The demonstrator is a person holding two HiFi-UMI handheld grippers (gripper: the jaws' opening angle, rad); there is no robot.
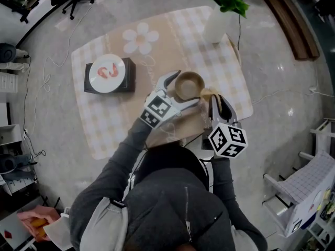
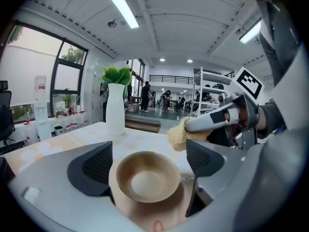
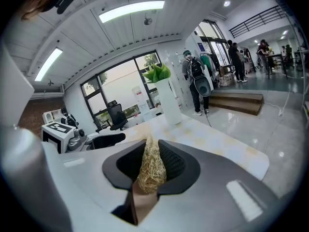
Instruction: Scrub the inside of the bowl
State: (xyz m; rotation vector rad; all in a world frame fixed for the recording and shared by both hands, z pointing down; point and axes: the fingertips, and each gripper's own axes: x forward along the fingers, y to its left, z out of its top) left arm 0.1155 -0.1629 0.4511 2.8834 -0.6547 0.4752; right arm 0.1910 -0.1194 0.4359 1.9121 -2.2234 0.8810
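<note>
A small brown bowl [image 1: 188, 85] stands upright on the checked tablecloth [image 1: 104, 124]. My left gripper [image 1: 186, 90] is open with the bowl between its jaws; in the left gripper view the bowl [image 2: 148, 178] sits between the pads [image 2: 96, 168] and narrow gaps show on both sides. My right gripper [image 1: 215, 99] is just right of the bowl, shut on a straw-coloured fibrous scrubber [image 1: 208, 93]. The right gripper view shows the scrubber [image 3: 150, 175] pinched between the two jaws. From the left gripper view, the scrubber [image 2: 178, 134] hangs above and beyond the bowl's right rim, not touching it.
A white vase with a green plant [image 1: 220, 20] stands at the cloth's far right corner. A black box with a white round lid [image 1: 110, 75] sits to the left of the bowl. Cables lie on the floor around the table.
</note>
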